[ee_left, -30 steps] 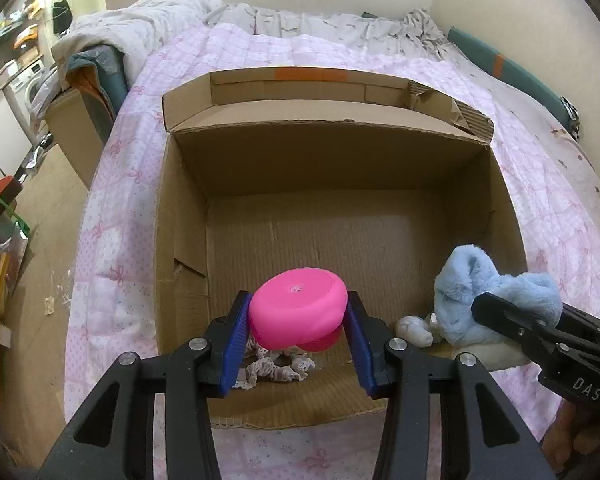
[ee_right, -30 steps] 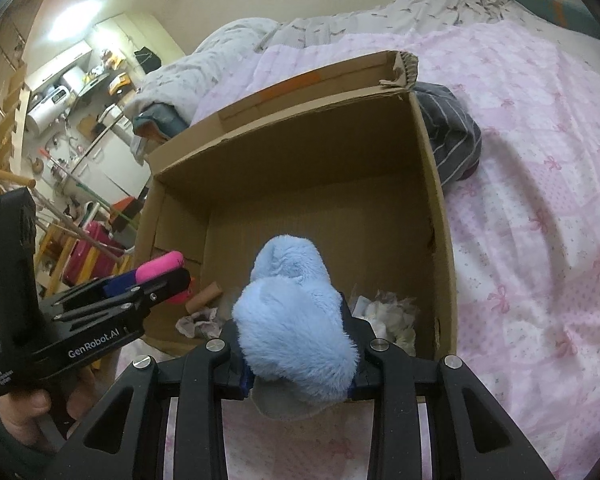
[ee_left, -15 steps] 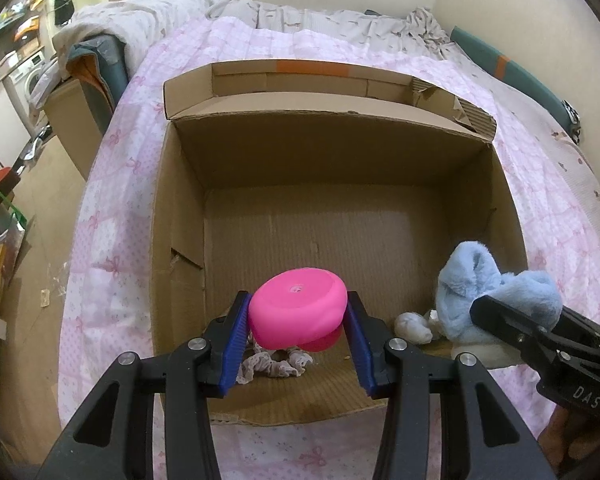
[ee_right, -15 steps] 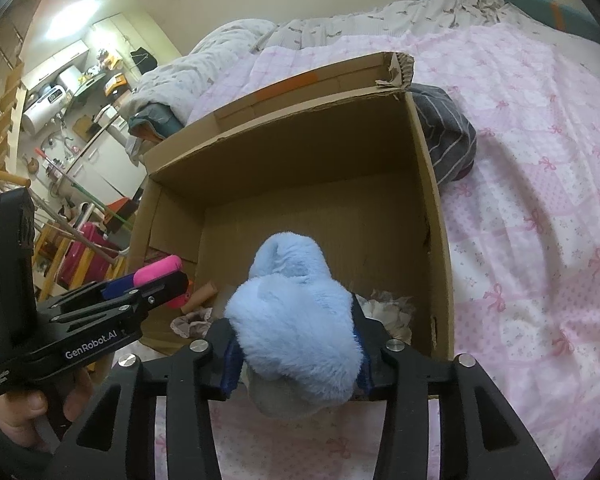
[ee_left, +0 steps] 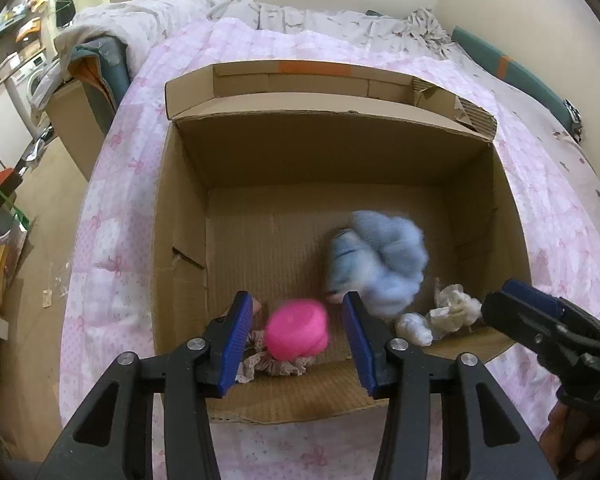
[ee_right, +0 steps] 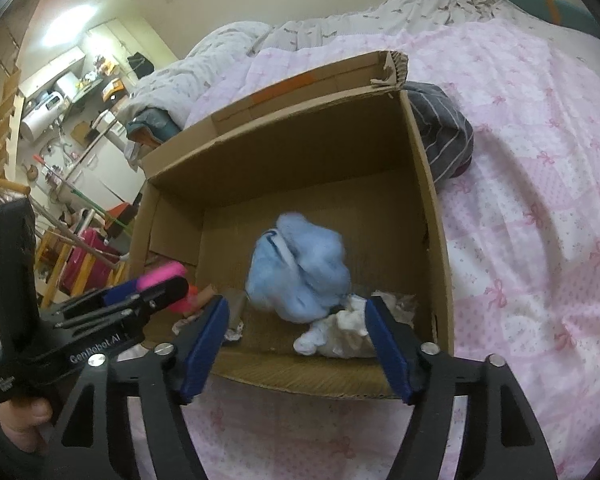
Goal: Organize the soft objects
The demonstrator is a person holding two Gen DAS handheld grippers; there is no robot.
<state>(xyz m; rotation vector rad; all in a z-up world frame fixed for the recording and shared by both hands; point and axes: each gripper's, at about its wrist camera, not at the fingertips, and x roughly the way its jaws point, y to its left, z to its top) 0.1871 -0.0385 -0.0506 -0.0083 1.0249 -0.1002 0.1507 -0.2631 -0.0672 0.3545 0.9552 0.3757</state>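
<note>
Cardboard box (ee_left: 180, 208) sits open on the pink bedspread (ee_right: 540, 200), filling mid-frame in both views. I see my right gripper (ee_right: 296, 344) with jaws just swung wide, nothing between them; the blue plush (ee_right: 300, 268) is blurred inside the box, centre frame. My left gripper (ee_left: 296, 340) has just been opening too; the pink disc (ee_left: 298, 330) sits between its jaws, blurred, clear of both pads, lower centre. White cloth scraps (ee_left: 456, 312) lie lower right in the box.

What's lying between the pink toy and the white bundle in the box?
In the left wrist view, the blue plush lies between the pink toy and the white bundle, blurred, set slightly farther back in the cardboard box.
</note>
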